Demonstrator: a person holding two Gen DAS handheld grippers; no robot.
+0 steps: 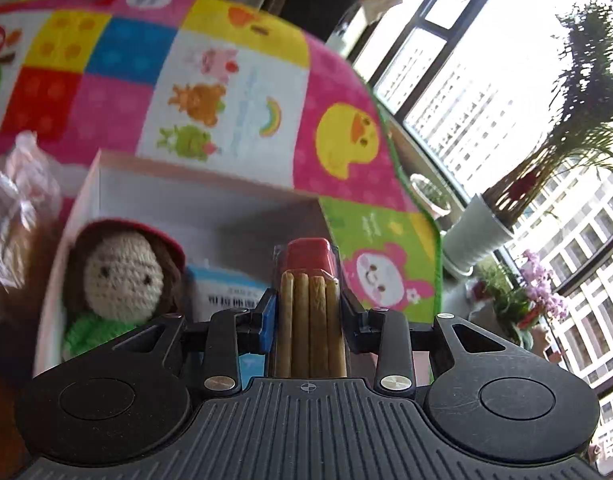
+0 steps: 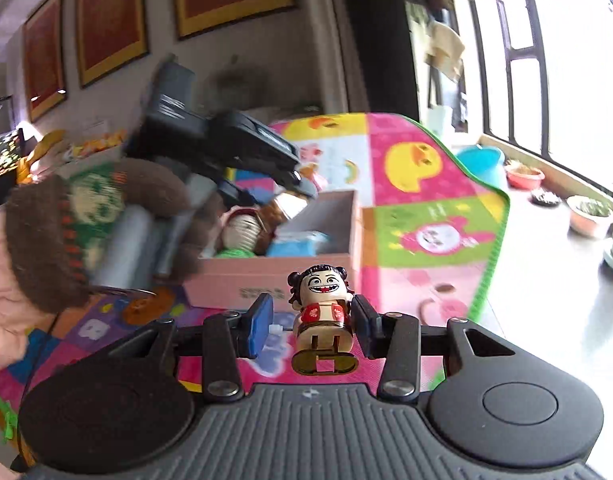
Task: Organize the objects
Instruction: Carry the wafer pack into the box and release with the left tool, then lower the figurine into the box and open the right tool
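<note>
Patchwork play mat [image 1: 242,64] underneath. Pink box [image 2: 274,280] holds knitted doll [image 1: 122,276]. Left gripper [image 1: 308,312] jaws clamped on stick pack [image 1: 308,320] over box. Right gripper [image 2: 312,324] jaws apart around figurine [image 2: 322,312], apparently touching only one side; closing could topple it.

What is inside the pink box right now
Inside the pink box lie a crocheted doll with a red hat and a blue-and-white carton. The left claw and its biscuit-stick pack hide the box floor.
</note>
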